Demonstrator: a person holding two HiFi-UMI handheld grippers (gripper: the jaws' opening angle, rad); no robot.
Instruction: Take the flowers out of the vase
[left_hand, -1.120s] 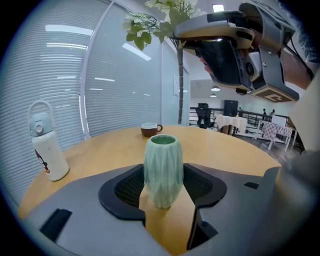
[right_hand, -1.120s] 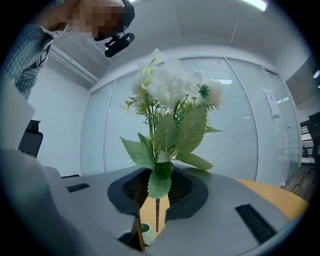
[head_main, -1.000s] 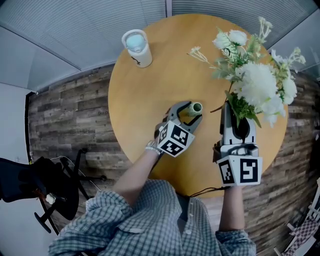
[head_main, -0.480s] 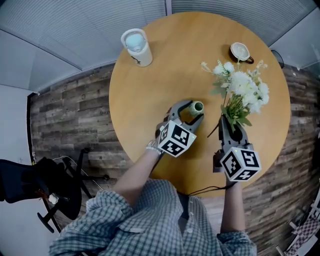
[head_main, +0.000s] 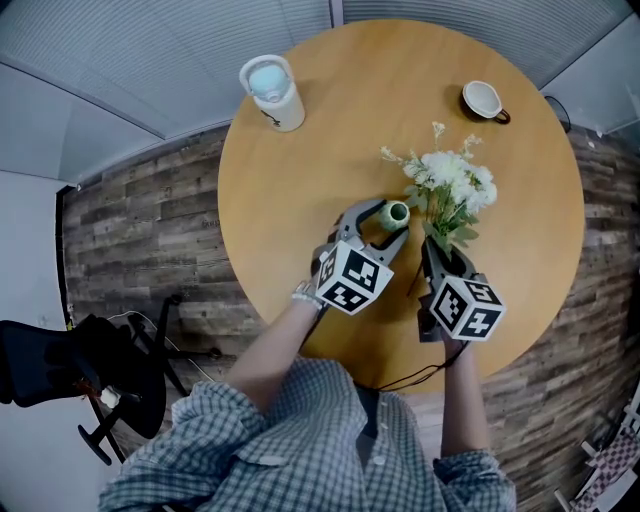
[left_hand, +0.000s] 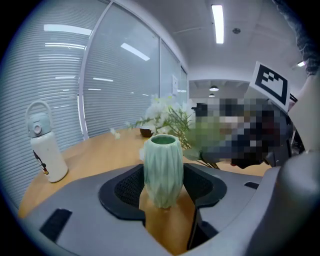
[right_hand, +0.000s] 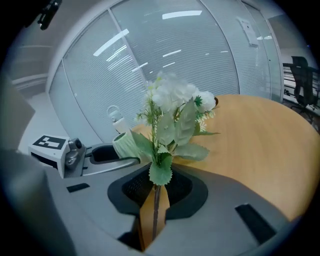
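- Left gripper (head_main: 384, 222) clamps the vase (head_main: 396, 213), upright on the table (head_main: 300, 180); the leaves just to its right could knock it over.
- Right gripper (head_main: 444, 262) pinches the thin stems of the flowers (head_main: 452, 186) (already out of the vase); a loose pinch could let them swing or slip.

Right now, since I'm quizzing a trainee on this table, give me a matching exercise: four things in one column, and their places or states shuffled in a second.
Things:
1. vase
2. flowers
3. white bottle
4. cup

Places or states:
A. far right part of the table
B. stems clamped in the right gripper
C. upright, no flowers in it, clamped in the left gripper
D. far left edge of the table

Pairs: 1-C, 2-B, 3-D, 4-A
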